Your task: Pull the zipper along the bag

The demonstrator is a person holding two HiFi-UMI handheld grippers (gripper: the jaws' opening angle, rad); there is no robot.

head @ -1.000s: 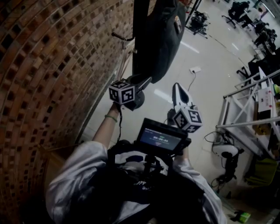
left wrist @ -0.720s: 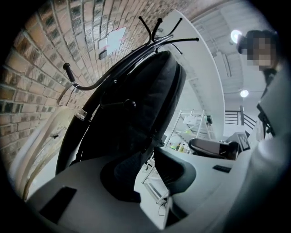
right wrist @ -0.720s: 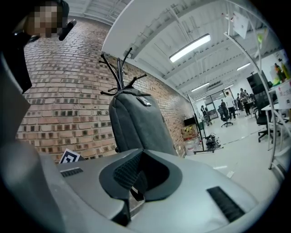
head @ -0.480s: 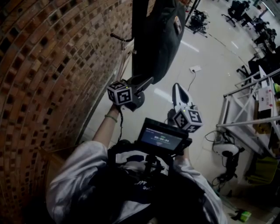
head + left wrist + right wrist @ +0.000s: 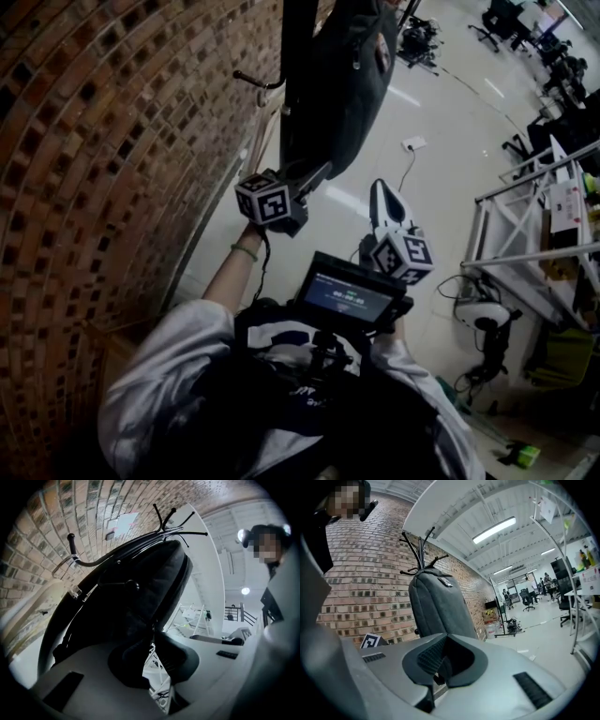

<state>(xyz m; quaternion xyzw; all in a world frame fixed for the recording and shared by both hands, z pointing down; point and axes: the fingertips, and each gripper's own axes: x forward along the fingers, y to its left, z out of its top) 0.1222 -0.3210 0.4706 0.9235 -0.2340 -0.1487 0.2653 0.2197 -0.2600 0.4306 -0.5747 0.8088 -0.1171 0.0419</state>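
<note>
No text is legible. Screen (image 5: 349, 298) below the bag (image 5: 337, 84): characters too blurred to read. Bag's patch (image 5: 382, 53): likewise.

A black metal coat stand (image 5: 298, 66) rises just beyond the left gripper (image 5: 322, 172), and a dark grey fabric bag (image 5: 349, 84) hangs from its hooks. Further past the right gripper (image 5: 381, 186), a small white socket block (image 5: 413, 144) lies on the pale glossy floor (image 5: 450, 206).

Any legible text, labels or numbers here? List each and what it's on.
None legible.
Chest screen: row of digits, too blurred.
Patch on the bag: too small.
Sheets on the metal rack: red print, unreadable.
Marker cubes: square codes, no words.
</note>
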